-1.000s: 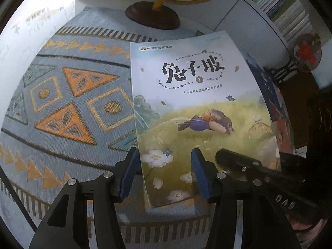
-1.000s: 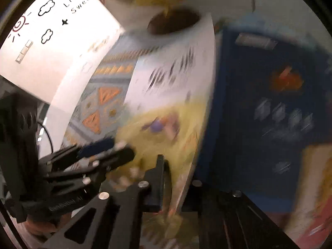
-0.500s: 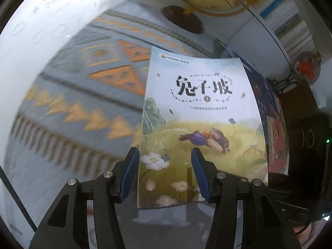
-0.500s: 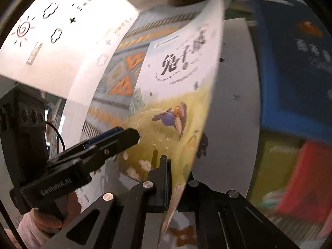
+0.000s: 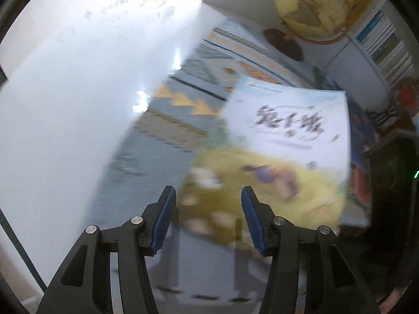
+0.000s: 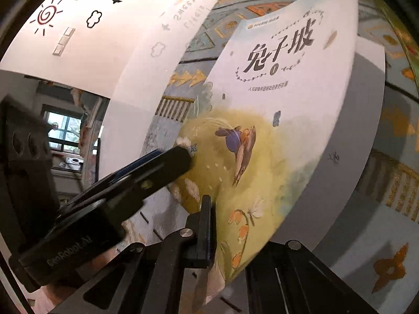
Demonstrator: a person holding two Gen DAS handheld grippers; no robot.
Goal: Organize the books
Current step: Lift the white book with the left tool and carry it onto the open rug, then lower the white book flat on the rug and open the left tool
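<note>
The book (image 6: 277, 120), a thin paperback with a pale cover, black Chinese title characters and a small running animal on a yellow meadow, is held lifted above the patterned rug (image 5: 167, 136). In the right wrist view its near lower corner is clamped between the jaws of the right gripper (image 6: 217, 233), which are closed tight on it; the cover bows upward and away from the grip, with its far edge curling toward the top of the frame. A white page or back cover is seen behind it on the right.

The left gripper (image 5: 207, 219) is seen from its own camera with blue-padded fingers (image 5: 163, 217) standing apart, nothing pressed between them. The book's near edge lies just beyond and between these fingers, blurred. In the right wrist view the same gripper (image 6: 167, 162) is seen at the left of the book, its tip close to the cover's left edge near a white flower; whether it touches cannot be told. Part of a hand (image 6: 99, 261) is visible beneath its black body.

At the far right of the left wrist view a globe (image 5: 311, 7) on a dark round base stands by a white shelf unit (image 5: 353, 62) with upright books (image 5: 385, 44). A white board (image 6: 86, 34) with drawn clouds and a sun fills the far left.
</note>
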